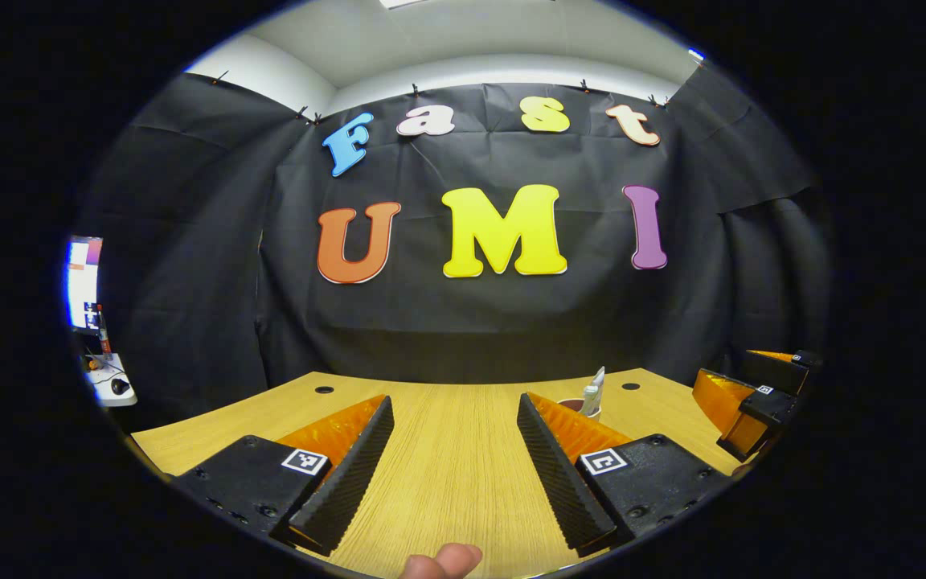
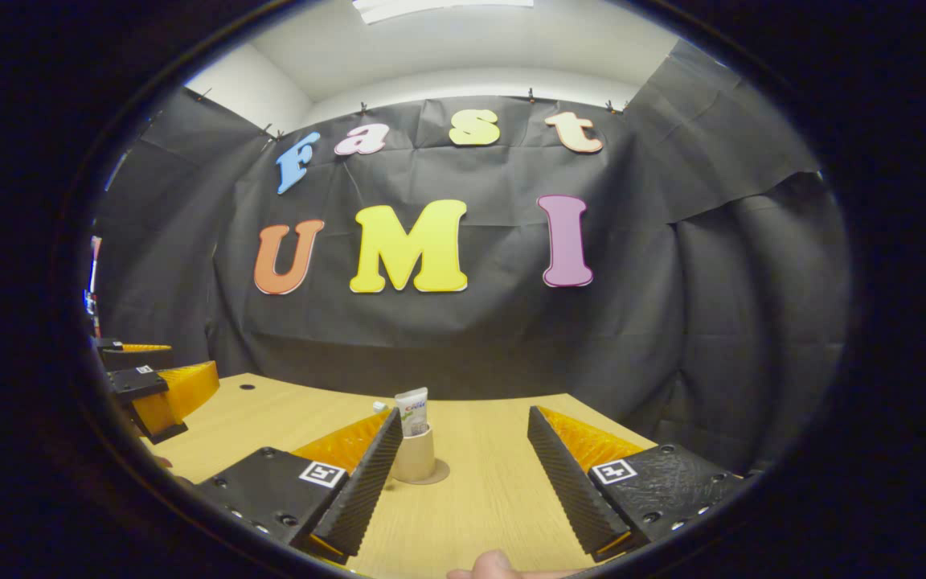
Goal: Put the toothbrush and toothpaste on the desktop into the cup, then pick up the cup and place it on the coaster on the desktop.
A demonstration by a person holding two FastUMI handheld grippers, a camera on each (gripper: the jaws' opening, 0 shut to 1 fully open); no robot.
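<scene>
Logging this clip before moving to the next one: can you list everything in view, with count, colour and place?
cup: one, tan, upright on the coaster, mid-desk
toothpaste: one, white tube, standing in the cup
toothbrush: one, pale tip just visible in the cup
coaster: one, brown, under the cup
desk: one, light wood, two cable holes at the back
monitor: one, lit, far left beyond the desk
left gripper: open over bare desk
right gripper: open, apart from the cup
fingertip: one at each view's bottom edge
</scene>
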